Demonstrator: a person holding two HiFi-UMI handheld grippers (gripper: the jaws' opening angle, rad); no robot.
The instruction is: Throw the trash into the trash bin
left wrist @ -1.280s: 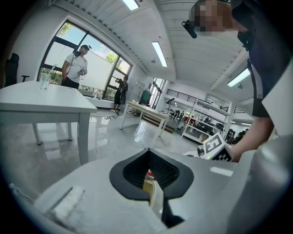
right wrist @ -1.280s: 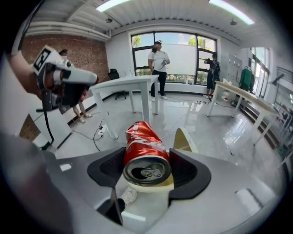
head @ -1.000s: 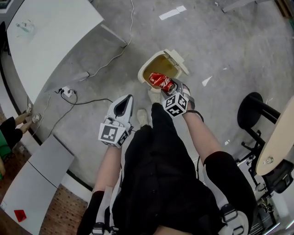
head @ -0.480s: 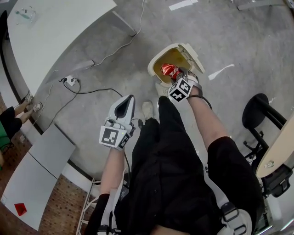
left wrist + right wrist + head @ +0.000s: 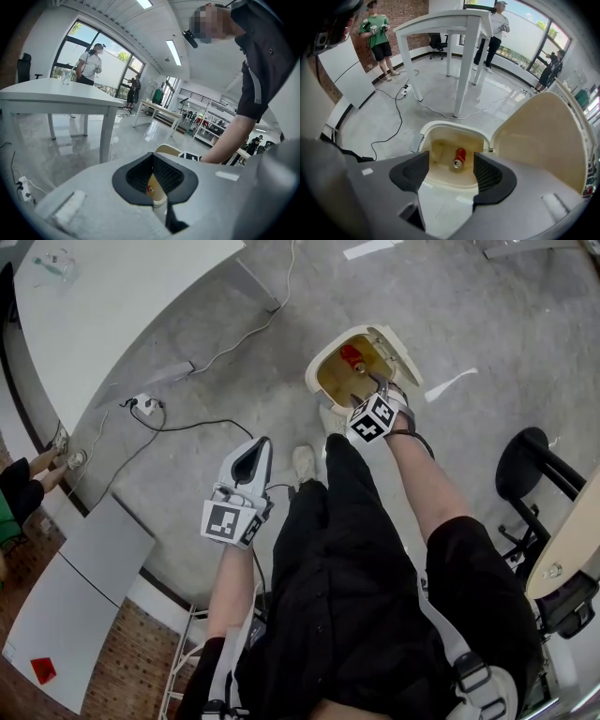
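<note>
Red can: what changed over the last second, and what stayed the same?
The right gripper let go of the red can, which dropped and now lies on the bottom of the trash bin. Its jaws are opening, empty, above the bin's mouth. Unchanged: the left gripper stays shut and empty off to the side, and the lid stands open.

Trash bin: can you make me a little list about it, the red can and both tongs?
Trash bin: lid tipped back, open
Red can: lying on the bottom inside the bin
Right tongs: over the bin's mouth, open, holding nothing
Left tongs: off to the side of the bin, shut, holding nothing
Trash job: the can is in the bin
</note>
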